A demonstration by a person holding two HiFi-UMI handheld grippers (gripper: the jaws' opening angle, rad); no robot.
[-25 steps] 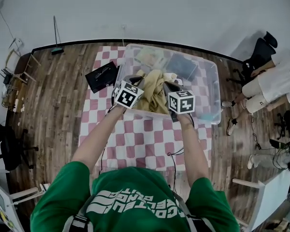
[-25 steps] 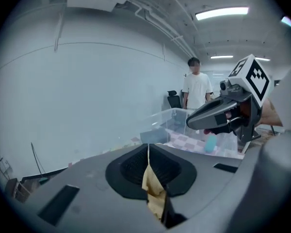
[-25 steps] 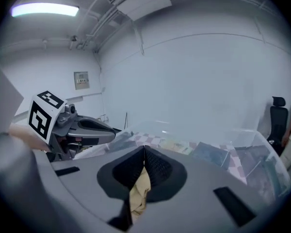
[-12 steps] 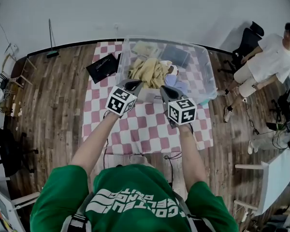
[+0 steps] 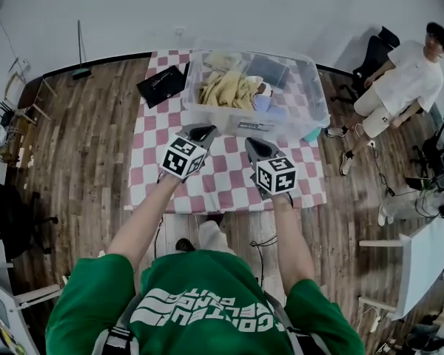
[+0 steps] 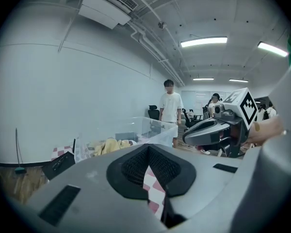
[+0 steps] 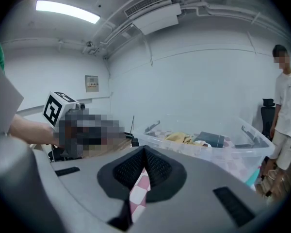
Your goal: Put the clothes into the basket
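A: Item one, largest: checkered table (image 5: 229, 187) on a wooden floor (image 5: 89, 161), floor seen in the head view only. The gripper views add a ceiling air unit (image 7: 153, 11) and strip lights (image 6: 203, 41).
B: Item two?
A: Clear plastic basket (image 5: 251, 123) at the table's far end. A yellow garment (image 5: 228, 91) and a pale garment (image 5: 263, 103) lie inside.
B: Tongs?
A: Left gripper (image 5: 205, 131) and right gripper (image 5: 254, 143), both clenched on nothing, over the cloth short of the basket. A second ago they were above the basket, at the yellow garment.
B: Lettering?
A: White print on the green shirt (image 5: 200, 302), upside down, unreadable.
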